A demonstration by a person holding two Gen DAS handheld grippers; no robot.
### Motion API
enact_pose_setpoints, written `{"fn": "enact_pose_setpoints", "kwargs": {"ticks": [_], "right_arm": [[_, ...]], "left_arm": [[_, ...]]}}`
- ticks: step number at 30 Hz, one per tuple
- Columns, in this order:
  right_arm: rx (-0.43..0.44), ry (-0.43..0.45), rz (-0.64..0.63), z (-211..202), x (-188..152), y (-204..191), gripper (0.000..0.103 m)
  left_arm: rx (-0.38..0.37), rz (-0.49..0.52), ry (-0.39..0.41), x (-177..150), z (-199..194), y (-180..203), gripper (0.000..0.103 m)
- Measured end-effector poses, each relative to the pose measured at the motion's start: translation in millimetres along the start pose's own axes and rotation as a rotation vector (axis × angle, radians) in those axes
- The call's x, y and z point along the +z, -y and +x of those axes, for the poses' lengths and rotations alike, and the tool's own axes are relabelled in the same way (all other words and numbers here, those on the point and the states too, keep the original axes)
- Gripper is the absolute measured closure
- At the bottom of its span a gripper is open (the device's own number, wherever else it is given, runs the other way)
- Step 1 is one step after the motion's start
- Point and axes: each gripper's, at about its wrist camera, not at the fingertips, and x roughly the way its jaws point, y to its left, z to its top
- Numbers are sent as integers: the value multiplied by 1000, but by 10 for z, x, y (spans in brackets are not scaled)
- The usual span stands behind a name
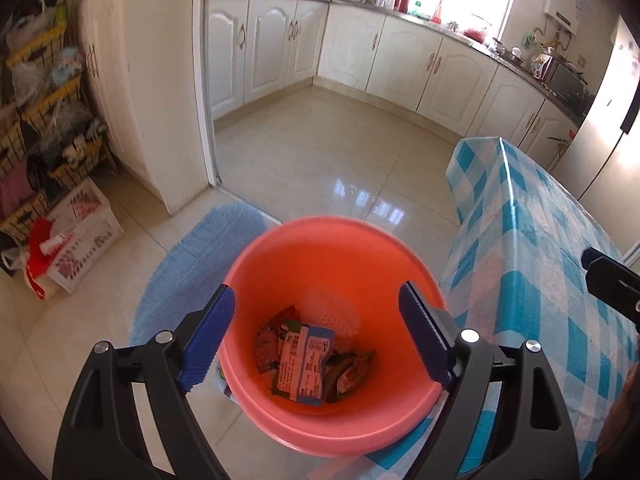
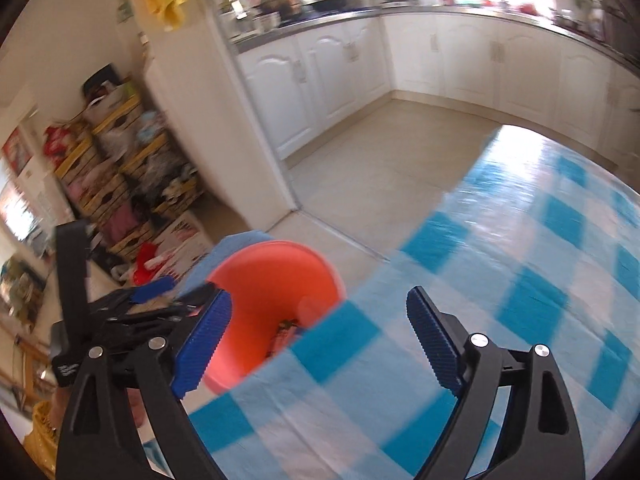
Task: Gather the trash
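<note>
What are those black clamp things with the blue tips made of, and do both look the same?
Both look alike. The left gripper and right gripper each have two black, angular plastic-looking arms with cut-out slots and round silver rivets at the joints. Each finger ends in a dark blue ribbed pad. No cables or sleeves show.

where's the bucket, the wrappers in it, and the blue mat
bucket [image 1: 280, 248]: left wrist view, inner back wall
wrappers [image 1: 304, 364]: left wrist view, white printed packet
blue mat [image 1: 208, 248]: left wrist view, bare middle

Orange bucket [image 1: 320, 420]; blue-and-white checked tablecloth [image 1: 540, 280].
</note>
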Motion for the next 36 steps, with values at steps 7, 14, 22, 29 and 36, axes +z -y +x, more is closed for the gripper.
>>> {"fn": "enact_pose_setpoints", "kwargs": {"ticks": [7, 14, 22, 29, 36], "right_arm": [[-181, 63, 50, -478, -208, 402, 15], [-321, 153, 131, -1128, -447, 643, 14], [-491, 339, 191, -2064, -628, 726, 13], [-657, 525, 235, -2925, -784, 644, 9], [-791, 659, 267, -3551, -974, 536, 6]], "left_arm": [[-21, 72, 112, 96, -393, 328, 13], [-79, 169, 216, 127, -872, 843, 7], [-227, 231, 333, 107, -1531, 1413, 4], [-331, 263, 435, 72, -2185, 1830, 4], [-386, 319, 519, -38, -2709, 2146, 4]]}}
